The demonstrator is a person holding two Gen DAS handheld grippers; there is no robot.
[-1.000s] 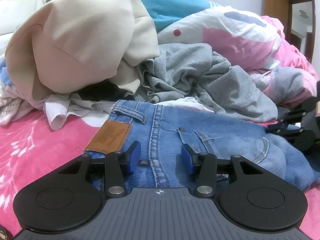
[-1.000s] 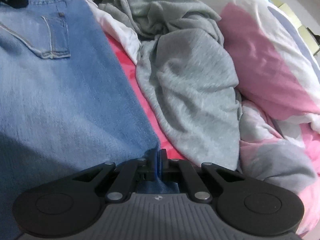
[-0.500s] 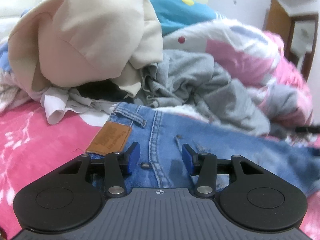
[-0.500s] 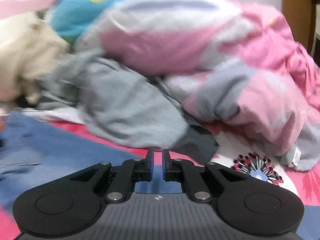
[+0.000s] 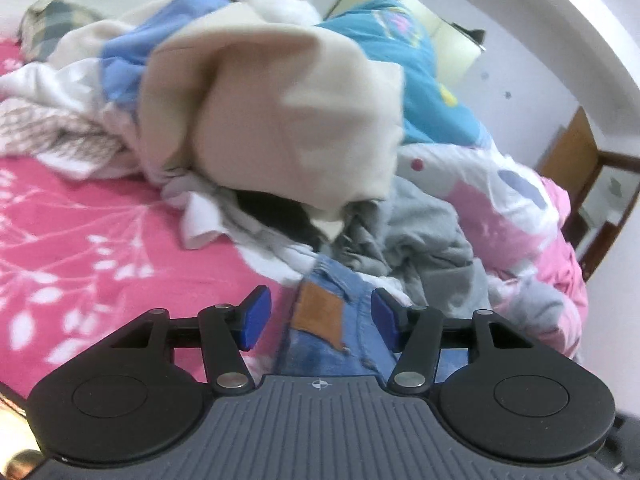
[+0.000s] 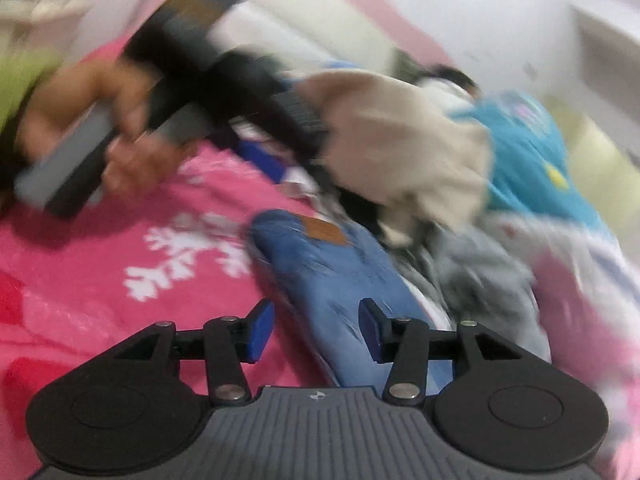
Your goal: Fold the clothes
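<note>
Left wrist view: my left claw (image 5: 316,322) is over the waistband end of the jeans (image 5: 352,332), jaws opening, pads clear of the denim on both sides, so it's released. The brown leather patch (image 5: 320,316) sits in the gap between the blue pads (image 5: 254,318). Jeans lie on the pink flowered bedsheet (image 5: 80,248); just behind them a grey sweatshirt (image 5: 424,240), and a beige hoodie (image 5: 288,120) heaped on top of the clothes pile. A blue garment (image 5: 420,80) and a pink-and-white duvet (image 5: 512,208) lie behind and to the right. Right wrist view: heavy blur. My right claw (image 6: 316,330) is also opening, nothing pinched; the jeans (image 6: 332,276) run under it and away toward the pile, patch (image 6: 326,232) at the far end. Denim is seen through the gap, but the pads (image 6: 260,330) don't touch it. Upper left I see the hand (image 6: 120,136) with a green sleeve (image 6: 20,80) gripping the other claw's handle above the bedsheet (image 6: 100,280). Beige hoodie (image 6: 404,140) and grey sweatshirt (image 6: 480,276) beyond the jeans.
</note>
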